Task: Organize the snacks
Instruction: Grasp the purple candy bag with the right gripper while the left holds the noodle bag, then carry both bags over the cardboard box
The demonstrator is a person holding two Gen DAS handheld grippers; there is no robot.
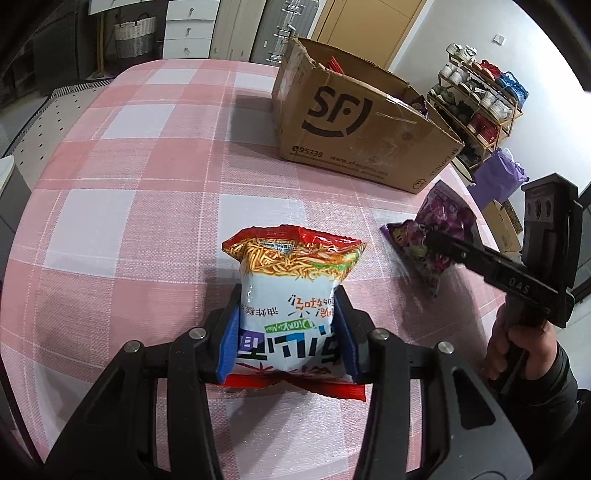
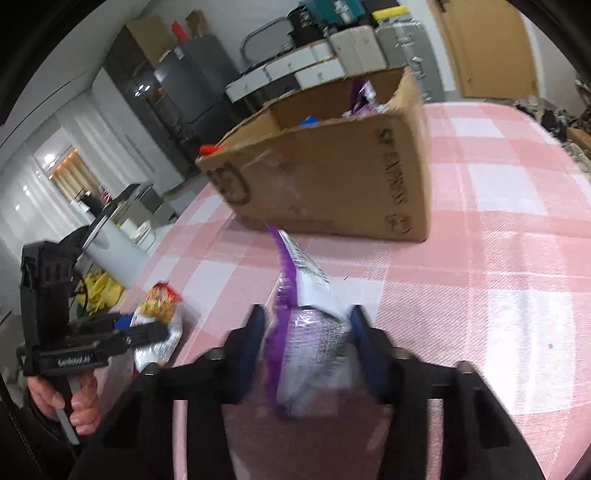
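My left gripper (image 1: 288,314) is shut on a white and red noodle snack bag (image 1: 291,280), holding it over the pink checked tablecloth (image 1: 129,221). My right gripper (image 2: 306,325) is shut on a purple snack bag (image 2: 310,325), lifted and tilted above the table; it also shows in the left wrist view (image 1: 436,236). The open SF cardboard box (image 1: 354,125) stands at the far side of the table, with several snacks inside (image 2: 362,99). In the right wrist view the left gripper (image 2: 147,332) and the noodle bag (image 2: 159,306) are at the left.
A shoe rack (image 1: 480,99) and a purple bag (image 1: 498,177) stand beyond the table's right edge. A white bin (image 2: 110,243) and yellow items are on the floor past the left edge. Cabinets and drawers (image 1: 188,29) line the back wall.
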